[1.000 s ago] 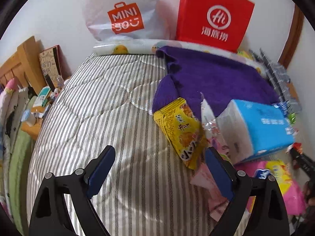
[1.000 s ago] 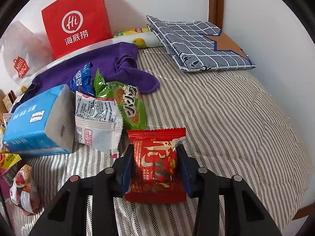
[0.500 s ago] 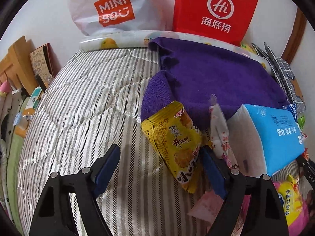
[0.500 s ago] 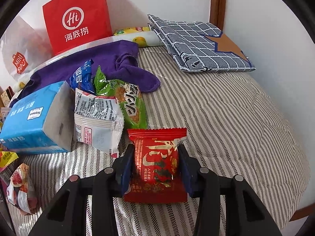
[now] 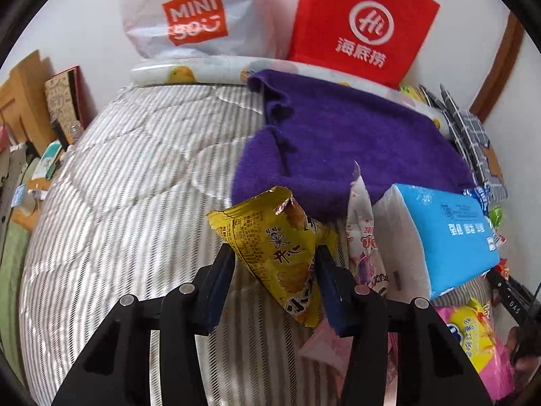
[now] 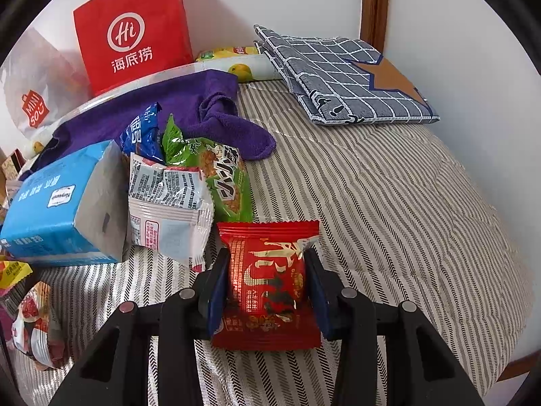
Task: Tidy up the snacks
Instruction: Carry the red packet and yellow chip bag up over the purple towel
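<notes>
Left tool (image 5: 274, 264) just closed around yellow snack packet (image 5: 277, 253) over striped bedspread (image 5: 135, 182).

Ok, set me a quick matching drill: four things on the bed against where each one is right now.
1 yellow packet
2 red packet
3 green packet
4 checked cloth

A between the right gripper pads
B bed's far corner, by the wall
C between the left gripper pads
D lying against the purple towel

Pairs: 1-C, 2-A, 3-D, 4-B

L gripper (image 5: 274, 264) just closing; R gripper (image 6: 265, 282) clamped.
</notes>
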